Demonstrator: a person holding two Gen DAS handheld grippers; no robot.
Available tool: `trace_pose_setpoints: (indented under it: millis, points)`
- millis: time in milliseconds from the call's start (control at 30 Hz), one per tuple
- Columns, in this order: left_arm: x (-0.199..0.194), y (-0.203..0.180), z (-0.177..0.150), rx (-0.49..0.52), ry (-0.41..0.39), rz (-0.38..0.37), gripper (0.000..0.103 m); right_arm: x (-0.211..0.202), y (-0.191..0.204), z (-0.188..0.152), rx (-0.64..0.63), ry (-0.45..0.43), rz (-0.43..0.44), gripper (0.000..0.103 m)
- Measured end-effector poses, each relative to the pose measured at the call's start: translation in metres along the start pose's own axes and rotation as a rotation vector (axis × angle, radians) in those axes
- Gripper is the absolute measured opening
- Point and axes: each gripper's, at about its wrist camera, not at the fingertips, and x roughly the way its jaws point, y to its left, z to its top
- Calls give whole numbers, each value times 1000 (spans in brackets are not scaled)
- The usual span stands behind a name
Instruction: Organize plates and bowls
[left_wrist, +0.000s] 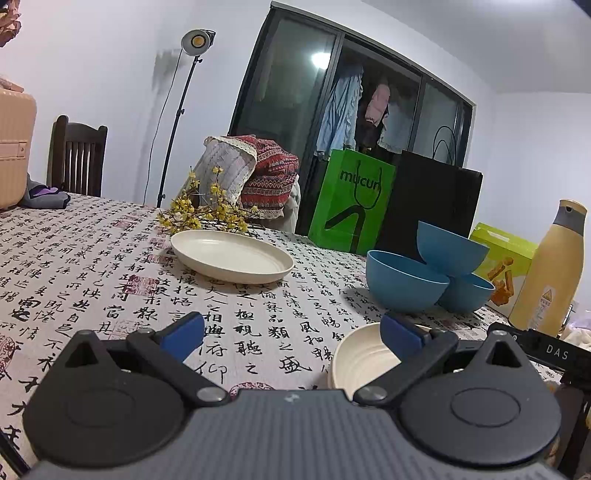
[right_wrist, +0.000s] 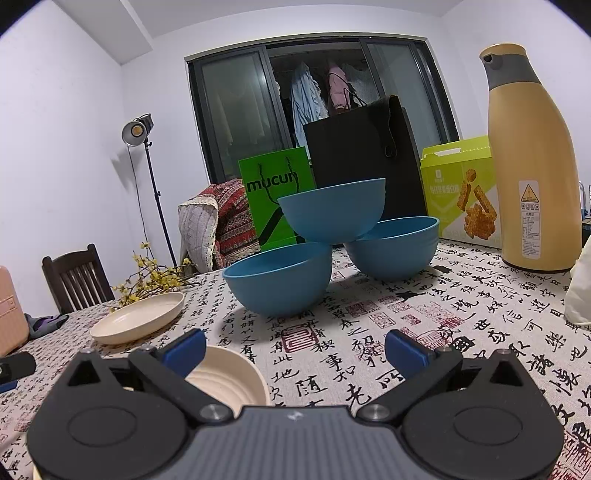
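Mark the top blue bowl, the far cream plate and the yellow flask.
top blue bowl (right_wrist: 332, 214), right wrist view, outer wall.
far cream plate (left_wrist: 229, 253), left wrist view, inner base.
yellow flask (right_wrist: 532, 155), right wrist view, body.

Your left gripper (left_wrist: 291, 334) hangs low over the calligraphy-print tablecloth (left_wrist: 92, 280) with its blue-padded fingers (left_wrist: 184, 332) spread wide and nothing between them. At eleven o'clock from it lies a cream plate (left_wrist: 232, 255), with yellow flower sprigs (left_wrist: 207, 212) just behind it. At two o'clock two blue bowls (left_wrist: 406, 280) sit side by side, and a third blue bowl (left_wrist: 450, 247) rests tilted on their rims. A second cream plate (left_wrist: 360, 360) lies at three o'clock, partly hidden by your right finger. Beyond the bowls stand a green paper bag (left_wrist: 349, 203), a black bag (left_wrist: 432, 206) and a yellow thermos (left_wrist: 554, 266).
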Motion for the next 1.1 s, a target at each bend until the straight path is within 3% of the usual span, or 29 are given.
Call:
trace_pose_setpoints:
  millis: [767,1100]
  points:
    - [-1,-1,2,8,-1,3,103,0,1,0,-2,-1,12,103]
    - [1,-1,7,8,20,4,103,2,9,1,-43,19,-22,103]
